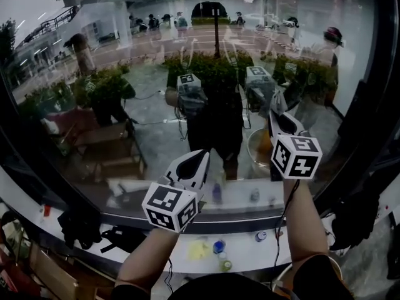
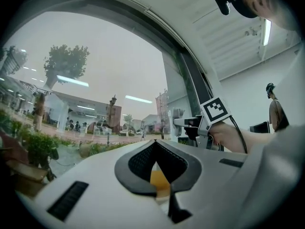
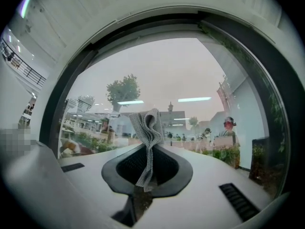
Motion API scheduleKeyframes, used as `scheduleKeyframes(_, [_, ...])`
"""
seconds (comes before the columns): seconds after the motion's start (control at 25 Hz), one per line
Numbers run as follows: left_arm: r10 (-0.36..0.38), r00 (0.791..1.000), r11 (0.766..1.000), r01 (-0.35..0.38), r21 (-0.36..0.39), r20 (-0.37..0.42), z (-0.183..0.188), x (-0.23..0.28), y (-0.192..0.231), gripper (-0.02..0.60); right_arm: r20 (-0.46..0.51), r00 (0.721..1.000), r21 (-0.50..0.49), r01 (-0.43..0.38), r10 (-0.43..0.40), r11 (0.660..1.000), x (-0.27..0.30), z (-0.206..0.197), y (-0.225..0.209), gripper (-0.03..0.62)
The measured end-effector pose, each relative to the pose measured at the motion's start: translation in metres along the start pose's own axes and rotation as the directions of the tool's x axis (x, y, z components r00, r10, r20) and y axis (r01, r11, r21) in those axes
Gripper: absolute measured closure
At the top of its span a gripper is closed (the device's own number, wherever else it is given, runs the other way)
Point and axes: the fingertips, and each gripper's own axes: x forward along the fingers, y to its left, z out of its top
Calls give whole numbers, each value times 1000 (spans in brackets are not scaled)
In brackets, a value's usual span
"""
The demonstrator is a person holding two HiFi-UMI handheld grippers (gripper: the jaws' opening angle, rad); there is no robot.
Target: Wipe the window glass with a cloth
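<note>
Jaws of right gripper [image 3: 149,152] clamped on grey cloth [image 3: 147,124], facing window glass [image 3: 190,75]; left gripper [image 2: 154,146] jaws together, empty, near that glass.

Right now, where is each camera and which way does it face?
Head view: on the head, looking down at the window glass; forearms, left claw, right claw show.
Left gripper view: on the left claw, facing the glass; shut jaws show.
Right gripper view: on the right claw, facing the glass; jaws pinch the cloth.
Head and left gripper views share the right claw.
</note>
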Motion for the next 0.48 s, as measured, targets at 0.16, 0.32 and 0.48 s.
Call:
scheduleKeyframes(0.16, [34,999,999,-34,-13,2,-2,-28,31,574,-7,1000,-8,-25,25,1000,11,1,43,548])
scheduleKeyframes(0.32, [66,998,997,-66,-26,9,-2,-54,60,574,-13,999,-14,-53,53,998,22,2,85,548])
scheduleKeyframes(0.48, [95,995,995,-94,-36,21,-7,-80,86,574,-24,997,-32,-72,71,997,31,-4,127,548])
